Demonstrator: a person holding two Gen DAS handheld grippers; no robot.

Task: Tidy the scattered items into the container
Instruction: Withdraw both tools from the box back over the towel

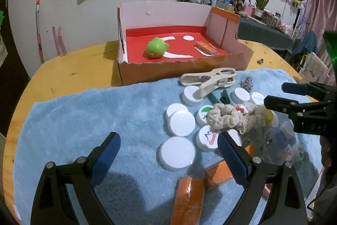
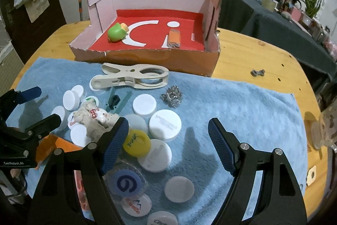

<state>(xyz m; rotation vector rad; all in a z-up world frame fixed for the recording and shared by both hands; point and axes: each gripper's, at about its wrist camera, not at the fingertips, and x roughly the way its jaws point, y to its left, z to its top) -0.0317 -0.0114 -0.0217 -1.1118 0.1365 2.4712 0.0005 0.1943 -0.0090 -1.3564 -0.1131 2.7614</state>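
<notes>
Both grippers' fingers spread wide, gripping nothing, left gripper (image 1: 168, 158) over white lids (image 1: 177, 152) on blue towel (image 1: 84, 119), right gripper (image 2: 168, 140) over yellow lid (image 2: 137, 141), cardboard box (image 2: 147, 60) behind on bench (image 2: 252, 56), left view alone shows orange packets (image 1: 189, 197), right view alone a blue lid (image 2: 126, 180).

Under my left claw (image 1: 168, 159), orange packets (image 1: 189, 199) run off the bottom edge. My right claw (image 2: 168, 144) hides pt of the blue-lid clear tub (image 2: 126, 182). Caps' print too blurred to read.
</notes>
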